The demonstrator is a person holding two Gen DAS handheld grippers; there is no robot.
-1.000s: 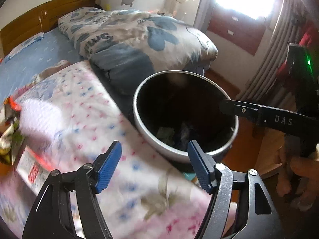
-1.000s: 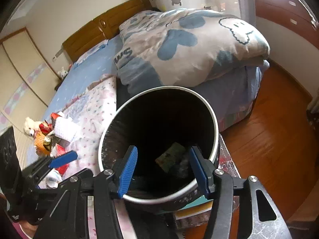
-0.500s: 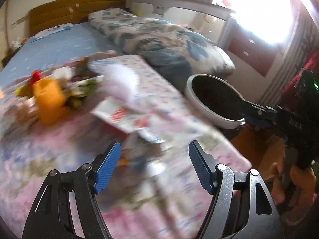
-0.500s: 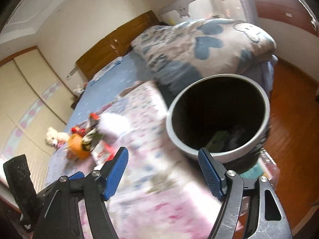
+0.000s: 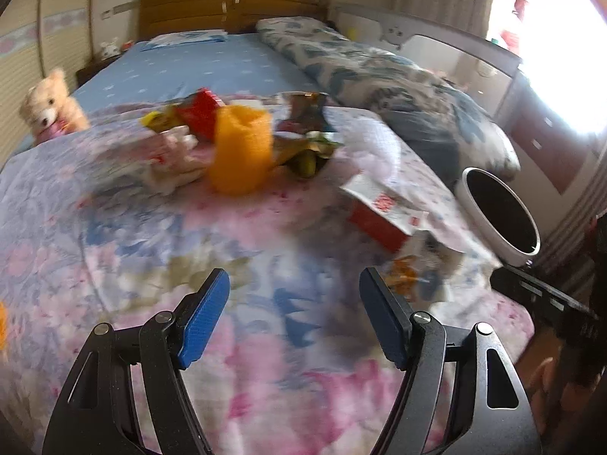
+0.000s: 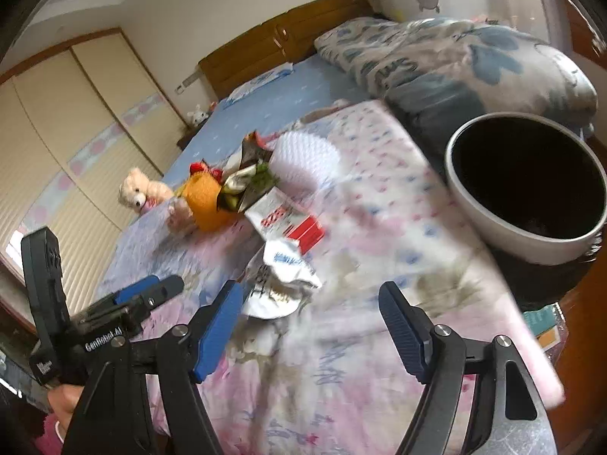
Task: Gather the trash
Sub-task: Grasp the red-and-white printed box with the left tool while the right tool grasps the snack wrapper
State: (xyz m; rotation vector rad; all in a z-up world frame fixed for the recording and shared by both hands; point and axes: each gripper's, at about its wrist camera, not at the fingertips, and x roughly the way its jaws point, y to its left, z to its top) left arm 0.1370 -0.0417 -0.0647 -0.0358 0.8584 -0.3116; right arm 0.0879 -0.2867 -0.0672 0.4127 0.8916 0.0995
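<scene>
Trash lies in a loose pile on the flowered bedspread: an orange foam net (image 5: 241, 151) (image 6: 206, 201), a red and white carton (image 5: 379, 208) (image 6: 288, 220), a white foam net (image 6: 307, 155), green and dark wrappers (image 5: 307, 148) and a crumpled silver wrapper (image 6: 280, 276). A white-rimmed bin (image 5: 497, 242) (image 6: 493, 220) stands at the bed's right edge. My left gripper (image 5: 295, 280) (image 6: 151, 290) hangs open over bare bedspread, short of the pile. My right gripper (image 6: 311, 290) is open too, with the silver wrapper just beyond its left fingertip and nothing between its jaws.
A teddy bear (image 5: 45, 110) (image 6: 140, 189) sits at the bed's left side. A folded blue-patterned quilt (image 5: 398, 87) (image 6: 474, 57) lies behind the bin. The wooden headboard (image 5: 231, 7) and a wardrobe (image 6: 57, 132) stand beyond. A hand (image 6: 66, 398) holds the left tool.
Both views have swung left, away from the bin's mouth and onto the trash pile on the bed. The right jaws have spread wider. The left jaws kept their gap.
</scene>
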